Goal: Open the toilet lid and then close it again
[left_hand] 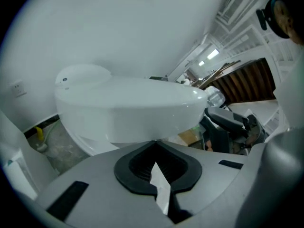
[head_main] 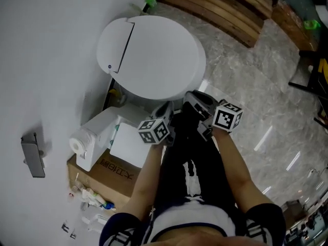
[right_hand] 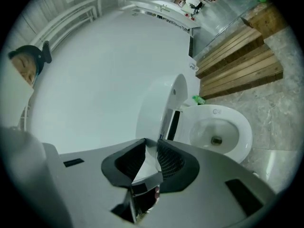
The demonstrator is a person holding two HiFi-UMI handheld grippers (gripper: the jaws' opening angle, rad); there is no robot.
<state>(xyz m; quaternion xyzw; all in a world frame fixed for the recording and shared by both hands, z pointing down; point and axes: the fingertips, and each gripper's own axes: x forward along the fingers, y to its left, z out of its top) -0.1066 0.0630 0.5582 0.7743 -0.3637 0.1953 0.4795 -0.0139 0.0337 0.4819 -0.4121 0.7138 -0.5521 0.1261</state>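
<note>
Here, the white oval plastic toilet lid [right_hand: 159, 109] stands part-raised off the white ceramic bowl [right_hand: 219, 133], with its front rim pinched in the right gripper [right_hand: 151, 145]. The left gripper [left_hand: 154, 141] is clenched on nothing, near the bowl's front. This fits lifting or lowering alike; either calls for a firm pinch that follows the hinge's arc.

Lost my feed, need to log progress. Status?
Right claw shut on toilet lid, front edge. Left claw alongside, grip unclear. Lid partly up, bowl showing. Cardboard box off to the side, not blocking.
</note>
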